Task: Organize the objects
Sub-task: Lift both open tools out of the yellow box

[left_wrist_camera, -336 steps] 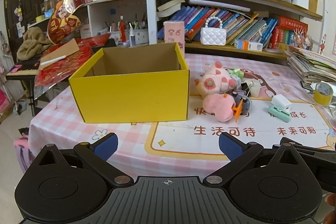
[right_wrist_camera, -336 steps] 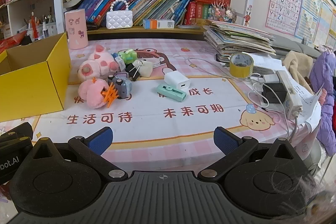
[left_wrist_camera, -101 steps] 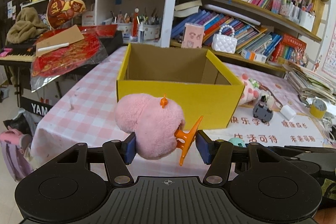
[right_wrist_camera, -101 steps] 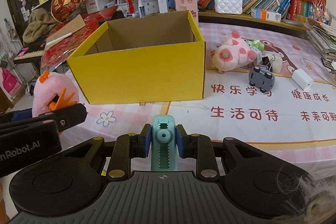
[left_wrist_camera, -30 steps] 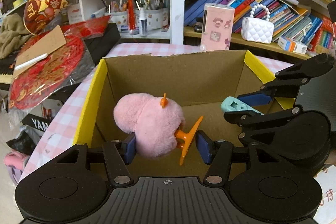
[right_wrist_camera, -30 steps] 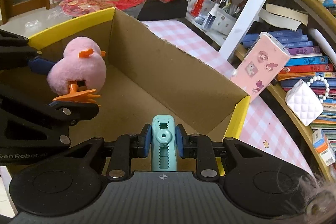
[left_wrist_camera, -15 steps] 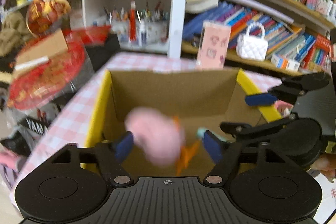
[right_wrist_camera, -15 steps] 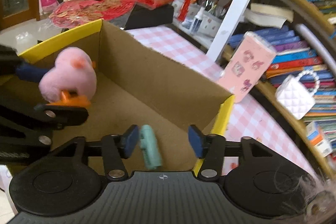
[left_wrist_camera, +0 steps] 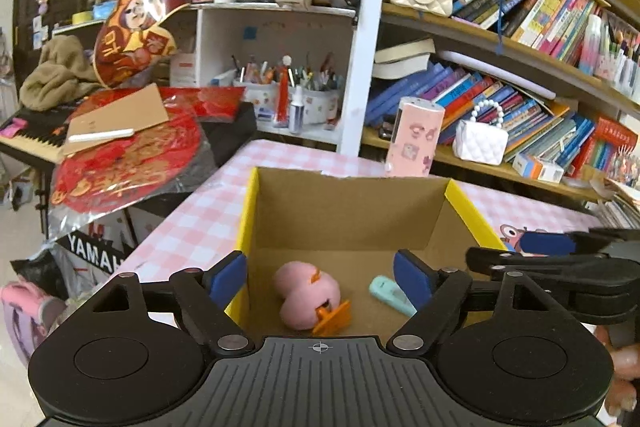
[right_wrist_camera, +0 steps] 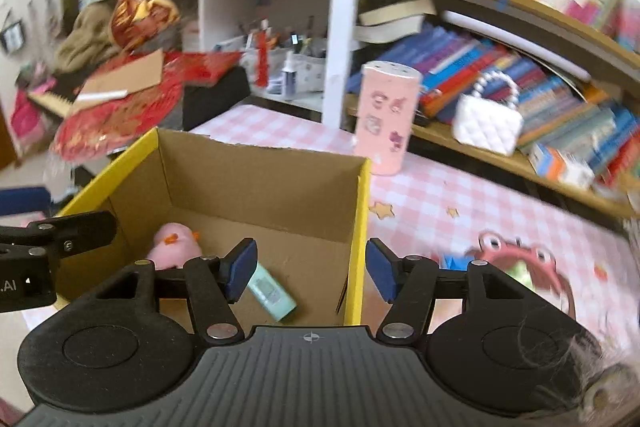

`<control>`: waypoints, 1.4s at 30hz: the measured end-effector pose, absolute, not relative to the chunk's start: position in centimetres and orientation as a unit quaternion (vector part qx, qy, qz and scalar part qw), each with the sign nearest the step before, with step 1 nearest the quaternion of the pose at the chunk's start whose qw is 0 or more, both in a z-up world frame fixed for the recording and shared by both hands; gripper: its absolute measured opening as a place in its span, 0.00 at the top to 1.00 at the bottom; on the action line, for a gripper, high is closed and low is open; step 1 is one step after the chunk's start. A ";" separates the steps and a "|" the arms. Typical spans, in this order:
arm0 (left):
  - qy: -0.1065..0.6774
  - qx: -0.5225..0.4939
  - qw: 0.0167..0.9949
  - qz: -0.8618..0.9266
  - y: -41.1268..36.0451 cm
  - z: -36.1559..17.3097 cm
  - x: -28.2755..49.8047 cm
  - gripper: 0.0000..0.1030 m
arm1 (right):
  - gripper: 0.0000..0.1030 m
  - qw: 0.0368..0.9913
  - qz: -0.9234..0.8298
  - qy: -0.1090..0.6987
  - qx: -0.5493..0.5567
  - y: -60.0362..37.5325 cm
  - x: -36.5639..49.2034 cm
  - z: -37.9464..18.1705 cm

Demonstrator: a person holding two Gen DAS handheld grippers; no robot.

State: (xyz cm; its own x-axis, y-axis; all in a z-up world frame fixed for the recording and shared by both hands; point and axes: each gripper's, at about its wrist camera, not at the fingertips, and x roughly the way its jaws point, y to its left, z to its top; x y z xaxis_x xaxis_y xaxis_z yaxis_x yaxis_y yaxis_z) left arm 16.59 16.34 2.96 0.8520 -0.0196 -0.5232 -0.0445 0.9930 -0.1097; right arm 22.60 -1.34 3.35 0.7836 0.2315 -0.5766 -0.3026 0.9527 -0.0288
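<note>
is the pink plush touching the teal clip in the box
Apart. The left wrist view shows bare cardboard floor between the pink plush and the teal clip.

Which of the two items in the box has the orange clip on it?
The pink plush ball, on the left of the yellow box floor. The other item, the mint-green clip to its right, is flat, elongated and has no orange.

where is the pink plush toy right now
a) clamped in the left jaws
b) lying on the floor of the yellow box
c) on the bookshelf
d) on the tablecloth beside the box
b: the pink plush toy lies on the cardboard floor of the yellow box beside the teal clip, and the left gripper is open with nothing between its jaws.
</note>
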 end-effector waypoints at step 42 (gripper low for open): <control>0.360 -0.027 0.932 -0.029 13.4 -1.5 2.1 0.13 | 0.29 0.936 0.010 0.352 -0.007 -2.6 2.8 -1.6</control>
State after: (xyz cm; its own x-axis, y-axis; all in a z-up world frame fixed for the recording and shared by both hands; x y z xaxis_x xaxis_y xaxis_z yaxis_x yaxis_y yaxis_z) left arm 2.11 13.39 -1.52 0.7393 -0.0735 -0.6693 0.0351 0.9969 -0.0707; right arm 2.75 -2.59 -1.60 0.7525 0.0142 -0.6584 -0.0244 0.9997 -0.0064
